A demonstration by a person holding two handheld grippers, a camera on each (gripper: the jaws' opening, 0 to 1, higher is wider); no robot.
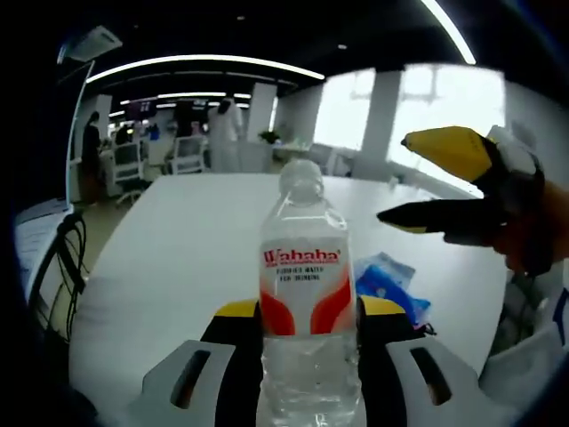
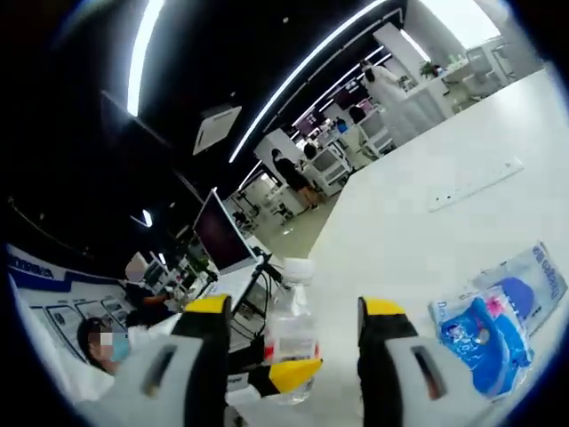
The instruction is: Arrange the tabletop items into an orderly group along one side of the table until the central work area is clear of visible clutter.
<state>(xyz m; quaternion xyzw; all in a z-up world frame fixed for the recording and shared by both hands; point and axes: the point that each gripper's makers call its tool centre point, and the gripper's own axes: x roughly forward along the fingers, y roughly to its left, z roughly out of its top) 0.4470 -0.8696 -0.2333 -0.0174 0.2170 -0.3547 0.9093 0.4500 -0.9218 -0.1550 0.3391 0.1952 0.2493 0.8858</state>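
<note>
1. Left gripper (image 1: 307, 325), left gripper view: jaws clamped on the upright water bottle (image 1: 304, 294) at 6 o'clock; bottle looks lifted off the white table (image 1: 178, 258).
2. Right gripper (image 2: 293, 334), right gripper view: jaws spread wide, holding nothing; the bottle and the left gripper's jaws show between them.
3. Blue snack packets (image 2: 498, 325) lie flat on the table at 4 o'clock, well apart from the bottle.
4. Progress, as a judgement: early. Bottle in hand, not yet placed; packets untouched; no edge group formed.
</note>
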